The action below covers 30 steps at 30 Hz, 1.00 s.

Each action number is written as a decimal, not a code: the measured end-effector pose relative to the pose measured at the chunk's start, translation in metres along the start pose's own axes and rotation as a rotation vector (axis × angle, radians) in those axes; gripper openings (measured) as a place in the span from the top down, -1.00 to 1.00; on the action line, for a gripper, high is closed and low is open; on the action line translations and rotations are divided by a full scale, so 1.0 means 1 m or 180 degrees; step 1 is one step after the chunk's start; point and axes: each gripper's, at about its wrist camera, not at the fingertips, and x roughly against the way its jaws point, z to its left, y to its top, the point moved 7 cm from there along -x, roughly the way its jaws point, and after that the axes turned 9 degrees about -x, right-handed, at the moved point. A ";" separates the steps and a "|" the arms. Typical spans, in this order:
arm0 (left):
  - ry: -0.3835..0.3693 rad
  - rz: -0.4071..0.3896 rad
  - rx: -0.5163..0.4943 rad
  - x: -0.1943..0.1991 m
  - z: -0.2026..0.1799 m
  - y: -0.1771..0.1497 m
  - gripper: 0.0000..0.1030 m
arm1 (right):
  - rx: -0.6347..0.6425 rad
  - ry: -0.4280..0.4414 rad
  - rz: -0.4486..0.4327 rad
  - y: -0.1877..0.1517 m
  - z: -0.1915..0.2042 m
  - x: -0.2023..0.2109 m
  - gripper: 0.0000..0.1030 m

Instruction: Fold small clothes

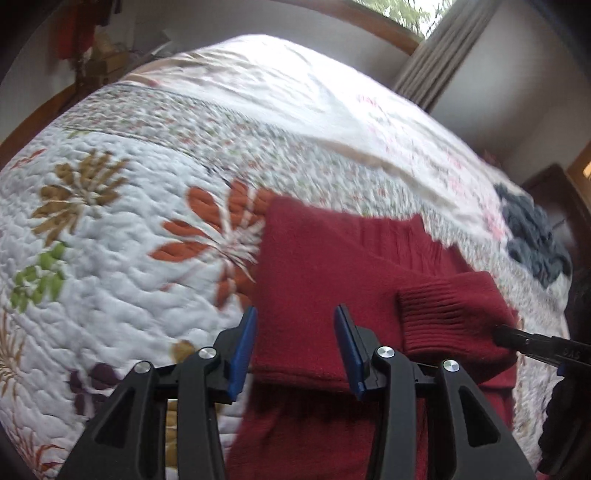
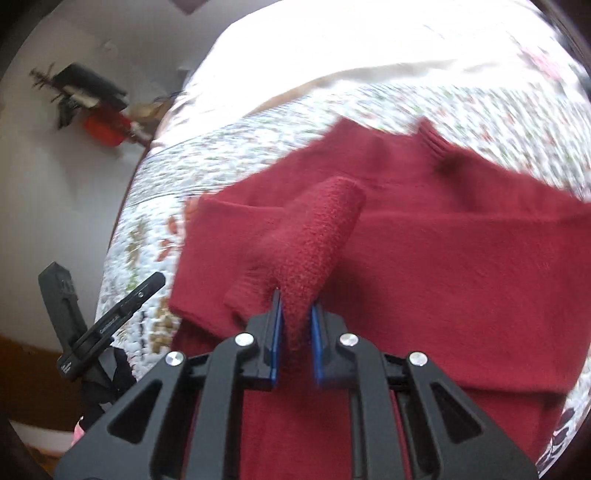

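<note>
Fingers, right gripper (image 2: 297,321): clenched on sleeve (image 2: 314,236), cuff end, sleeve running far-left across sweater (image 2: 461,266). Fingers, left gripper (image 1: 295,347): released, straddling sweater's left folded edge. Sweater flat on bed (image 1: 129,240), body lying left to right.

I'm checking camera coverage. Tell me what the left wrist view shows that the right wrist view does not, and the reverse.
Only the left wrist view shows the window, the grey curtain, a dark blue-grey garment lying on the quilt, and the left hand-held gripper open over the sweater's edge.

Only the right wrist view shows the right hand-held gripper shut on the sweater's sleeve, and a red object by the wall.

Both show the red sweater on the floral quilt.
</note>
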 end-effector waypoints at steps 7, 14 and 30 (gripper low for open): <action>0.0146 0.0268 -0.0062 -0.035 -0.009 -0.014 0.15 | -0.0210 -0.0187 0.0219 -0.016 -0.037 -0.046 0.74; 0.0173 0.0307 -0.0136 -0.040 -0.009 -0.014 0.15 | -0.0157 -0.0250 0.0215 -0.016 -0.035 -0.045 0.62; -0.0289 0.0397 -0.0014 -0.042 -0.035 -0.016 0.13 | 0.1137 -0.0742 0.0157 -0.031 0.057 -0.071 0.04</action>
